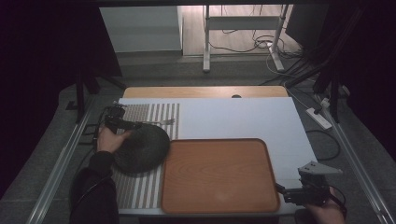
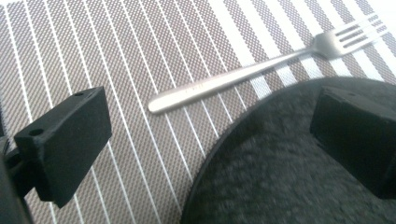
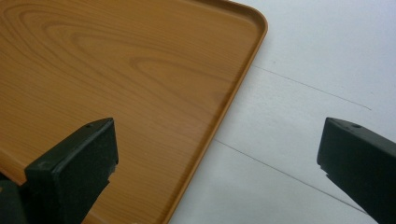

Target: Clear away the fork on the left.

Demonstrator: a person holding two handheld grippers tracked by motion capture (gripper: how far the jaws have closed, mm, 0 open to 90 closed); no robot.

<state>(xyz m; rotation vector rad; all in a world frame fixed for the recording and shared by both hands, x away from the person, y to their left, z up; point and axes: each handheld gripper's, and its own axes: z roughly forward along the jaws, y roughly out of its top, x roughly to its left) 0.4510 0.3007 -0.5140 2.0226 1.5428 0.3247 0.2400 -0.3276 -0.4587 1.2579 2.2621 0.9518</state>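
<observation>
L gripper [image 2: 210, 135] jaws wide apart, nothing held; one jaw over the mat [image 2: 116, 56], other over the plate [image 2: 280, 168]. 1 dark plate sits on the striped mat, at 9 o'clock of the tray [image 1: 219, 175]. 1 fork [image 2: 261, 70] lies on the mat just at 12 of the plate, tines toward 3. R gripper [image 3: 217, 168] also wide open, empty, hovering over the tray's corner and white sheet [image 3: 327, 56], at 4 o'clock of the table. 1 tray, wooden, bare.
</observation>
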